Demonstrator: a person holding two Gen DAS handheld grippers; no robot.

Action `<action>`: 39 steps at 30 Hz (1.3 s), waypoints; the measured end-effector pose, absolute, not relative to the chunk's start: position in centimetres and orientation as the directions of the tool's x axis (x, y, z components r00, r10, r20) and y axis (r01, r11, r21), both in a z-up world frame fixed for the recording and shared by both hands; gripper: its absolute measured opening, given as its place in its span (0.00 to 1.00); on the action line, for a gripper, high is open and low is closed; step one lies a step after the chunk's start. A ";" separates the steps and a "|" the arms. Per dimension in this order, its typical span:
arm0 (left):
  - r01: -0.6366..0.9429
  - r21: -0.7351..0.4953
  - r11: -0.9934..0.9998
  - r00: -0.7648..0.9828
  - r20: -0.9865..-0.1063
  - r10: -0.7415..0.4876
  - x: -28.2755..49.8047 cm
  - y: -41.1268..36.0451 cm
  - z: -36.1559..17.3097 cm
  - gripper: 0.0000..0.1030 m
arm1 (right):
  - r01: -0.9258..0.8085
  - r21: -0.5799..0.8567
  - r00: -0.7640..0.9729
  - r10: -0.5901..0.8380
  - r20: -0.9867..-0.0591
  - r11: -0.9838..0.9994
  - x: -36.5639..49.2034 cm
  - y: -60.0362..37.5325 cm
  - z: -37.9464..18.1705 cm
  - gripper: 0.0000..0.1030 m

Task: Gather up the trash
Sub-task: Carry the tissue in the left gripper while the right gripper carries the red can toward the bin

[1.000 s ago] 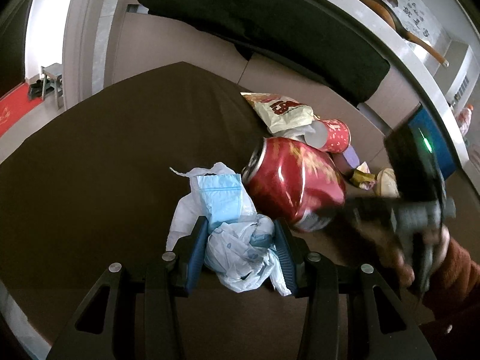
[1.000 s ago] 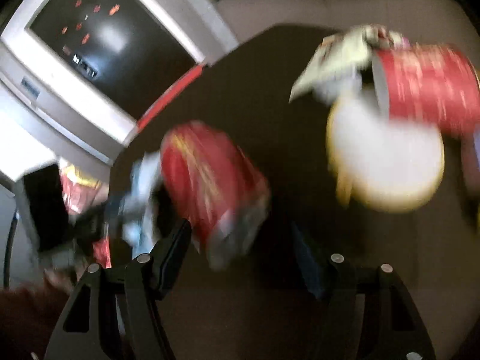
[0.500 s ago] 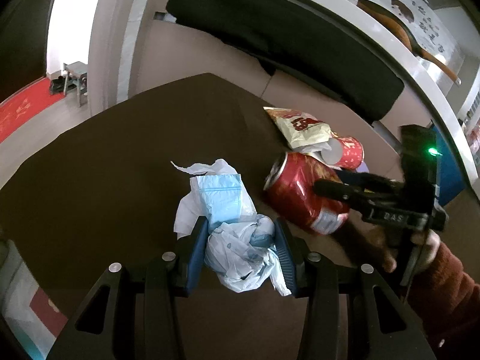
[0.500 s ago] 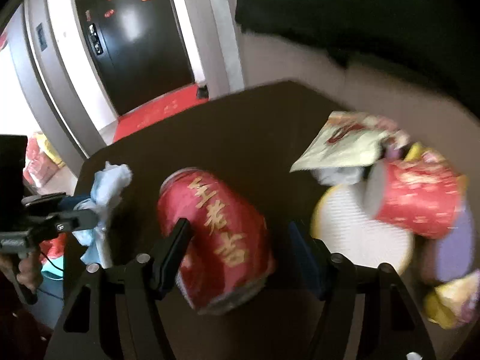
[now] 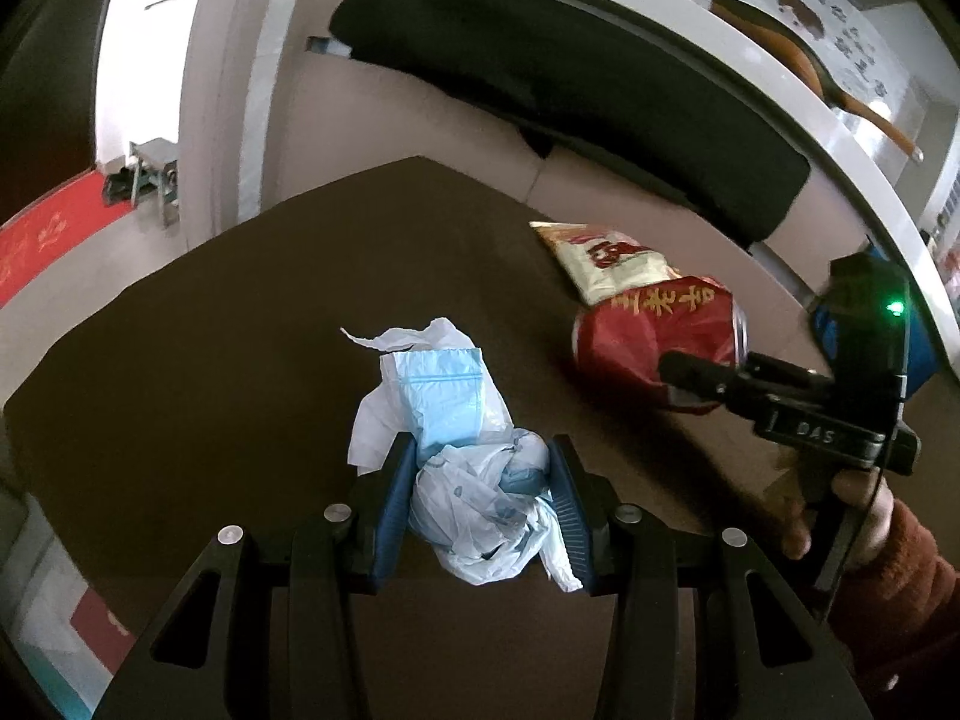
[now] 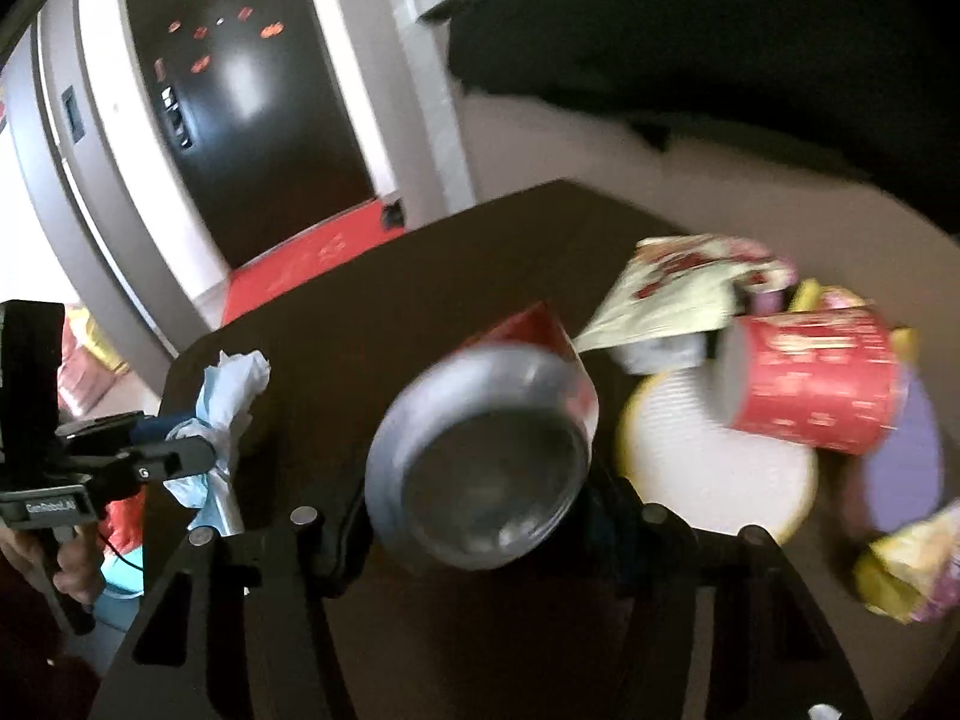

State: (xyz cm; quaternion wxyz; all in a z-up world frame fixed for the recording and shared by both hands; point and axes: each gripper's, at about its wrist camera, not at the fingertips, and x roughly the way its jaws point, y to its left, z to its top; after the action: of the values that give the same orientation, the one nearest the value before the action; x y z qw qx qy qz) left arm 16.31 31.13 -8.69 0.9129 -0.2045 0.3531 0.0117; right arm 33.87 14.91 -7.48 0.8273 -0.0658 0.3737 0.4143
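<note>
My left gripper (image 5: 480,462) is shut on a crumpled wad of white and blue plastic wrappers (image 5: 480,504), held just above the dark brown table (image 5: 240,360). To its right a dented red can (image 5: 648,330) is tipped up off the table at the tips of my right gripper (image 5: 684,378). In the right wrist view the red can (image 6: 486,480) fills the space between the fingers of the right gripper (image 6: 480,516), silver base towards the camera. Those jaws are closing on it. The wad (image 6: 231,384) and the left gripper (image 6: 180,456) show at the left there.
A cream snack bag (image 6: 672,294), a red paper cup (image 6: 810,378) on its side, a white paper plate (image 6: 708,474), a purple disc (image 6: 906,462) and a yellow wrapper (image 6: 912,564) lie at the table's right. A black cushion (image 5: 570,78) lies beyond the table.
The red can lay on its side between the right fingers; now they have closed on it, and it is raised and turned with its base towards the right camera. The left gripper kept its hold.
</note>
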 end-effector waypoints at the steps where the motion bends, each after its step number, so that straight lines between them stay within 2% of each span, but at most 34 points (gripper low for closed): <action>1: -0.158 -0.365 0.918 0.751 -0.647 -0.128 16.5 30.8 -8.5 0.44 | -0.727 0.193 0.392 0.629 -0.671 0.659 33.8 14.3 -7.2 0.53; 13: 0.006 -0.355 0.935 0.739 -0.628 -0.244 18.6 24.3 -6.6 0.44 | -0.638 0.192 0.449 0.563 -0.694 0.746 31.5 3.2 -3.3 0.52; 21: 0.040 -0.330 0.943 0.709 -0.656 -0.260 19.6 21.5 -6.6 0.44 | -0.497 0.108 0.536 0.403 -0.742 0.861 32.8 0.6 -8.8 0.52; 23: 0.037 -0.325 0.945 0.704 -0.663 -0.255 19.9 21.3 -6.7 0.44 | -0.478 0.129 0.523 0.400 -0.753 0.869 33.6 0.4 -10.1 0.51; 27: 0.029 -0.290 0.957 0.708 -0.670 -0.224 20.6 20.3 -6.5 0.44 | -0.450 0.244 0.508 0.471 -0.721 0.859 34.6 -1.2 -10.3 0.36; 32: 0.054 -0.215 0.975 0.748 -0.639 -0.182 20.9 18.1 -5.1 0.44 | -0.504 0.246 0.550 0.527 -0.648 0.828 32.8 -2.3 -6.8 0.35; 39: 0.091 -0.150 0.984 0.821 -0.549 -0.160 21.7 13.6 -1.0 0.43 | -0.534 0.209 0.595 0.539 -0.596 0.819 30.6 -4.7 -2.4 0.35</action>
State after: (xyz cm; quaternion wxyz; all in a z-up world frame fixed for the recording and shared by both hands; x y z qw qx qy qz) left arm 21.74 13.64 -1.04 0.9523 -0.0584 0.2920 -0.0659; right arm 30.64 -4.67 -2.39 0.8929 0.0043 0.3354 0.3004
